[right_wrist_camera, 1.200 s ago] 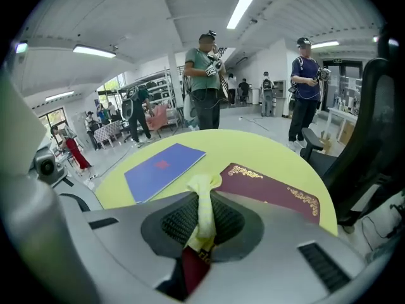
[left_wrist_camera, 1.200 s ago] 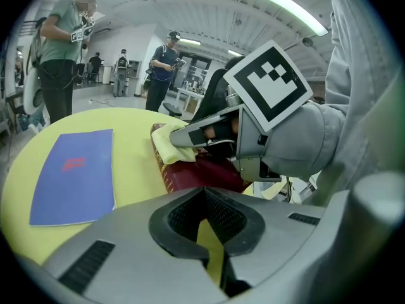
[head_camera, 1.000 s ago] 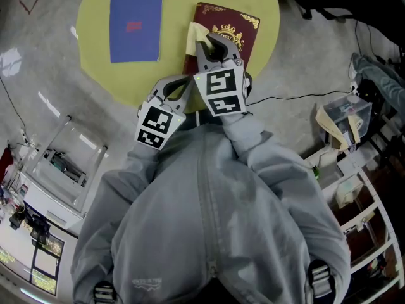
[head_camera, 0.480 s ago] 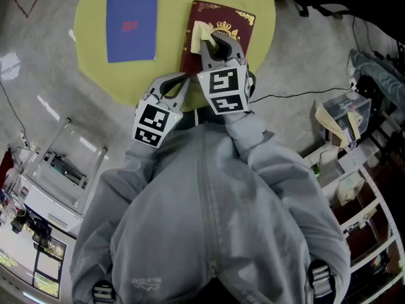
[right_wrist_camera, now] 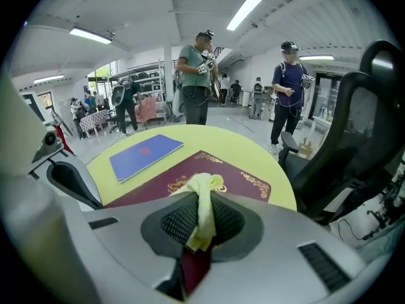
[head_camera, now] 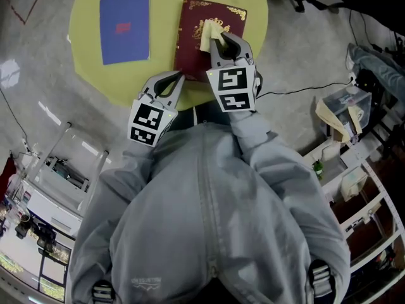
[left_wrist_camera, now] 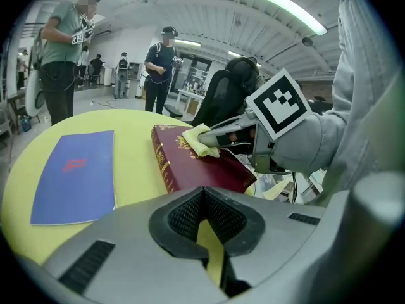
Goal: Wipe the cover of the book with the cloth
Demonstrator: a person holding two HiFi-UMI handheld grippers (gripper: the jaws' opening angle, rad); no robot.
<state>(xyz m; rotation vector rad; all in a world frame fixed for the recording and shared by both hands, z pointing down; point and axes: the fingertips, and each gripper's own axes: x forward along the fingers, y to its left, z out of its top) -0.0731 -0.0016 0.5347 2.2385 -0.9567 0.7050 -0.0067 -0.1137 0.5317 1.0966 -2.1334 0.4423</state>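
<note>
One maroon book (head_camera: 193, 52) with a gold crest lies flat on the round yellow table (head_camera: 85, 68), its long axis running from 12 to 6 o'clock in the head view with a slight tilt, and its spine on the 9 o'clock side. On the upper half of its cover sits the pale yellow cloth (head_camera: 209, 31), bunched and pinched between the clenched jaws of the right gripper (head_camera: 223, 39), which presses it onto the crest. From that gripper the unwiped length of cover stretches mostly toward 6 o'clock, back toward the person, so the coming stroke likely runs along the long axis. The right gripper is clearly the one at work. The left gripper (head_camera: 174, 78) hangs at about 7 o'clock from the book, over the near edge of the table and just beside the book's lower corner, its jaws closed on nothing and apart from the cover. A thin blue booklet (head_camera: 124, 26) lies at 9 o'clock of the book, well apart from it. Beyond the table there is a glossy grey floor, a black office chair, a cable, white shelving at 3 o'clock, and several people standing under strip lights.
</note>
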